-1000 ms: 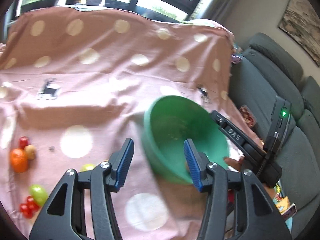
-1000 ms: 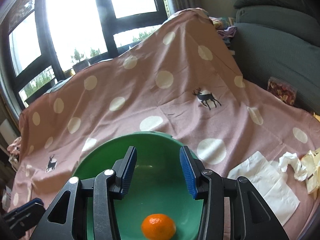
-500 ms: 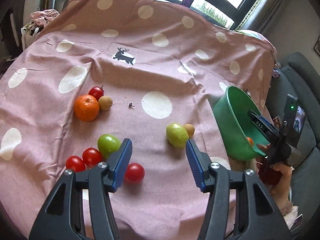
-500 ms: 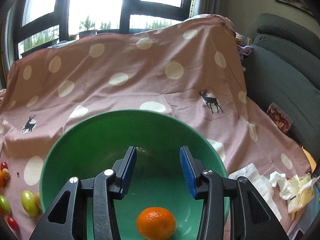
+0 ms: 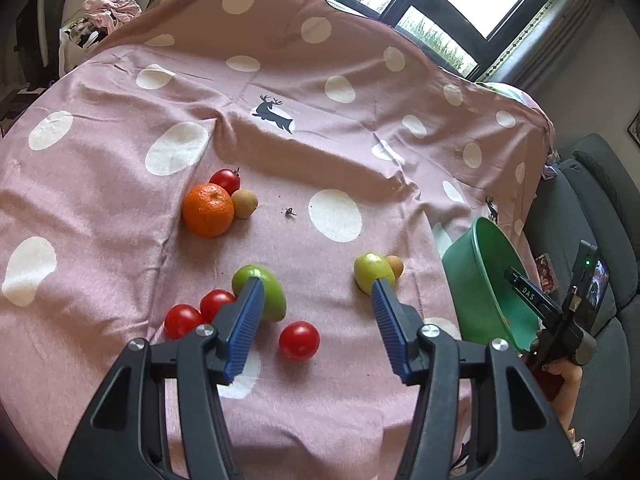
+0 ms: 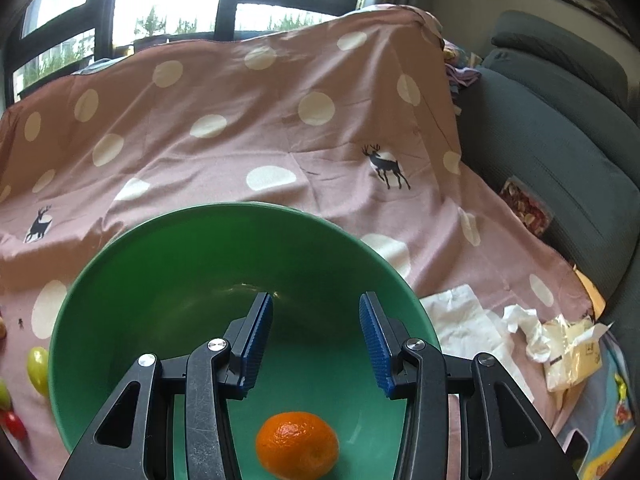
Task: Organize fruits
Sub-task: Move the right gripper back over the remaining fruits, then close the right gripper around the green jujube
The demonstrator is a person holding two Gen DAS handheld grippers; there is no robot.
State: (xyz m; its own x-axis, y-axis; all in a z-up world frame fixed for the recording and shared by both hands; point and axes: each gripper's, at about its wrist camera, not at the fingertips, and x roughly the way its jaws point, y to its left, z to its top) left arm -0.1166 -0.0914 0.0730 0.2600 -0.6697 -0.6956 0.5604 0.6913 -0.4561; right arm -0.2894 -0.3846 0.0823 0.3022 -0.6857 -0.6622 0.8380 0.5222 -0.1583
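Left hand-held gripper (image 5: 316, 292), jaws spread and empty, has swung away from the green bowl (image 5: 486, 276) and now hangs over fruit on the polka-dot cloth (image 5: 120, 184): a tangerine (image 5: 207, 210), green fruits (image 5: 262, 292), cherry tomatoes (image 5: 299, 340). Right hand-held gripper (image 6: 316, 316) stays part-open, gripping nothing between its pads, above the bowl, which now tilts less, with its mandarin (image 6: 297, 446) inside.
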